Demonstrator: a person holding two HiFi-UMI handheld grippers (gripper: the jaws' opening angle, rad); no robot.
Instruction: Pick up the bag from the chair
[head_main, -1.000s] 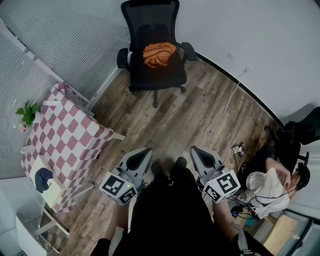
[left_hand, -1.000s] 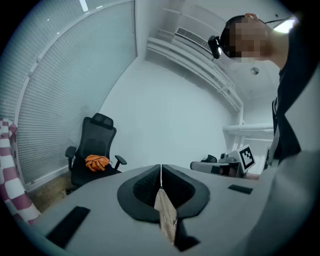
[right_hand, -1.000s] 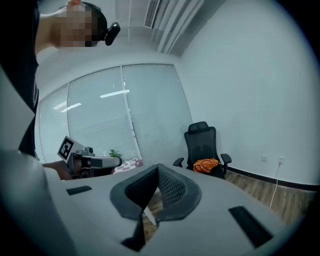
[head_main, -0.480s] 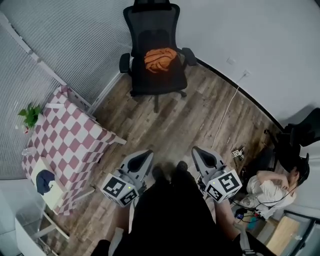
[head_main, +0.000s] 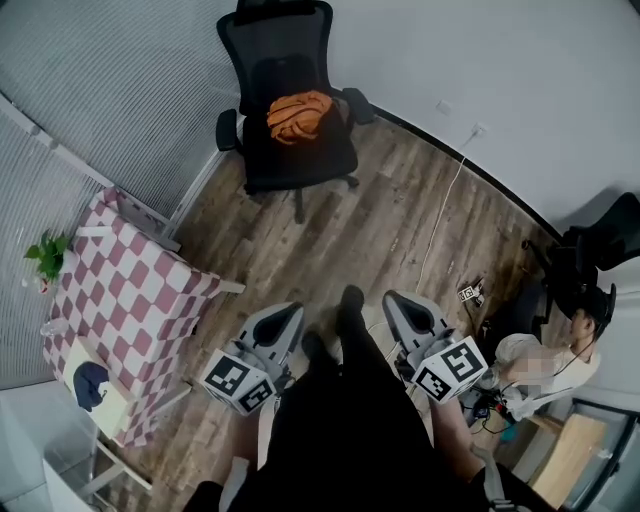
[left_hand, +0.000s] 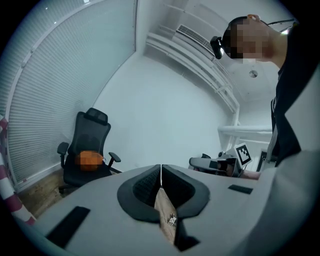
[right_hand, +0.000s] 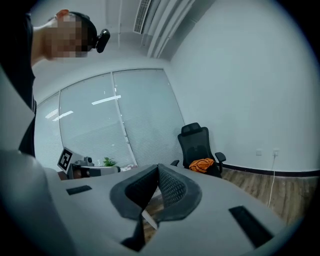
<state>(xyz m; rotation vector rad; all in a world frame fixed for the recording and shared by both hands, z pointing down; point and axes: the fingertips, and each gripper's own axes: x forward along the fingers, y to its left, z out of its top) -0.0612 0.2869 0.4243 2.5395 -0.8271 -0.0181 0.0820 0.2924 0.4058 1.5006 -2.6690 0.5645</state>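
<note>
An orange bag (head_main: 298, 115) lies on the seat of a black office chair (head_main: 276, 38) by the far wall, across the wooden floor from me. It also shows small in the left gripper view as the bag (left_hand: 90, 159) and in the right gripper view as the bag (right_hand: 202, 164). My left gripper (head_main: 288, 314) and right gripper (head_main: 396, 302) are held close to my body, far from the chair. Both point roughly level toward it. The left gripper (left_hand: 161, 171) has its jaws together with nothing held. The right gripper (right_hand: 158, 171) is likewise shut and empty.
A table with a pink and white checked cloth (head_main: 135, 290) stands at the left, with a small plant (head_main: 45, 255) by the blinds. A white cable (head_main: 440, 225) runs over the floor. A seated person (head_main: 545, 362) and another dark chair (head_main: 600, 250) are at the right.
The head view has shifted, so the chair and bag sit a little further left and up. My foot has stepped forward between the grippers. Both grippers stay shut near my body.
</note>
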